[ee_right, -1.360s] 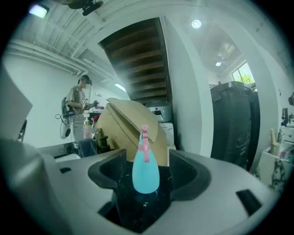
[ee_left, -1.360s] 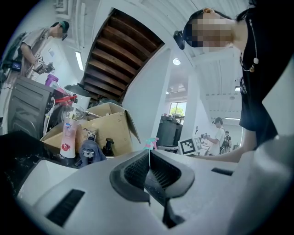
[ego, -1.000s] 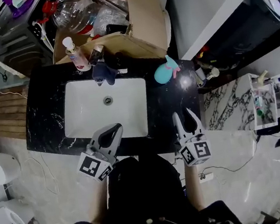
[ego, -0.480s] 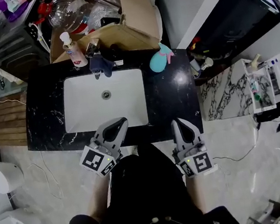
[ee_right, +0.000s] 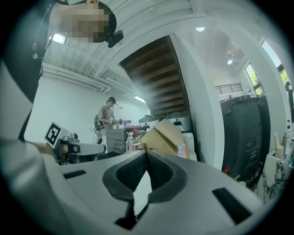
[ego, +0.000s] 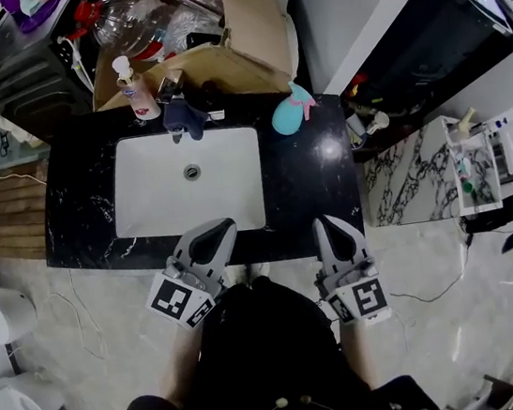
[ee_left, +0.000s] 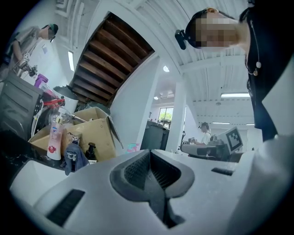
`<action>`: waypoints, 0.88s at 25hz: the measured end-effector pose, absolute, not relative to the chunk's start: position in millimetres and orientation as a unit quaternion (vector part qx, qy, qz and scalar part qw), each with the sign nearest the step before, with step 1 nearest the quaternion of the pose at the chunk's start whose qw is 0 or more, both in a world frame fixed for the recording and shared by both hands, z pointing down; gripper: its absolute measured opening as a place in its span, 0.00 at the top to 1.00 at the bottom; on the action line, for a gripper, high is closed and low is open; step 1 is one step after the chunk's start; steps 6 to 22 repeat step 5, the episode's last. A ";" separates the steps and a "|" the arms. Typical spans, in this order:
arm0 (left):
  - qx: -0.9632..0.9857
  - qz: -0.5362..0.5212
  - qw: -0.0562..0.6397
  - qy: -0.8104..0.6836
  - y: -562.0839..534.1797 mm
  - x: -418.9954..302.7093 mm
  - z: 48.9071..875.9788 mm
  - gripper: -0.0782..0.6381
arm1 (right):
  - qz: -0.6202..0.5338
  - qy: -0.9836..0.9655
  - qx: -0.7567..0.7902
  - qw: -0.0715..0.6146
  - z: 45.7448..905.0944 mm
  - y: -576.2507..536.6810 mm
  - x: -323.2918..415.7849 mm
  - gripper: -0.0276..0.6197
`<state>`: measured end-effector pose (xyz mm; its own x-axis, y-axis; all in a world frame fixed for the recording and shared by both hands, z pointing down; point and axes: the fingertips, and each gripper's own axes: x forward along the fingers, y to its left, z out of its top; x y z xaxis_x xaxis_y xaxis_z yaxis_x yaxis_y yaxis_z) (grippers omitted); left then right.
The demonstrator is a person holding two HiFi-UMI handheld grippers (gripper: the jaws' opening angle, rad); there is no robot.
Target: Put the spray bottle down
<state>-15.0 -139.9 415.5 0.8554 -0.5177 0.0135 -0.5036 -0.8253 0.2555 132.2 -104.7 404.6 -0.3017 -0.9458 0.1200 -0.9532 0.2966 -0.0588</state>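
**On the table, bottle set free; both tools empty**

At the back right of the table [ego: 319, 181], just beside the sink's [ego: 156, 199] right rim, sits the bottle [ego: 287, 114]. It has a teal body and a pink spray head. It seems to stand on its base, though the steep look down makes that hard to confirm. Nothing touches it. The cardboard box [ego: 251, 29] lies just behind it.

Both tools hang at the near edge of the table, well apart from the bottle.
- Left tool [ego: 212, 239]: jaws pressed together, nothing between the pads. It sits over the sink's front rim.
- Right tool [ego: 333, 231]: jaws also closed tip to tip and empty.

Task reading: the put-down looks done, since the bottle rests on the table with no grip on it.

Handling notes, all judgement:
- Weight: probably a thin plastic shell, so light when empty and moderate when filled. The fill level cannot be read from here.
- Wall: likely gives a little under a squeeze, so a firm but not crushing pinch suits it.
- Surface: smooth and rounded. Beside a sink it may be damp, so expect slip on the belly.
- Balance: the spray head puts weight high, so a nudge near the top could tip it.
- Not fragile, and a short drop should do no harm.
- Best hold: the narrow neck just under the pink head, where the shoulder stops it sliding down through the pads. Second choice is across the body's waist.
- Keep off the trigger, since pressure there would fire the spray.
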 end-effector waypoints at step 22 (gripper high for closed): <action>0.956 -0.033 0.125 -0.263 -136.0 -8.8 411.9 0.88 | 0.066 -0.806 0.587 0.022 402.3 -108.3 135.1 0.95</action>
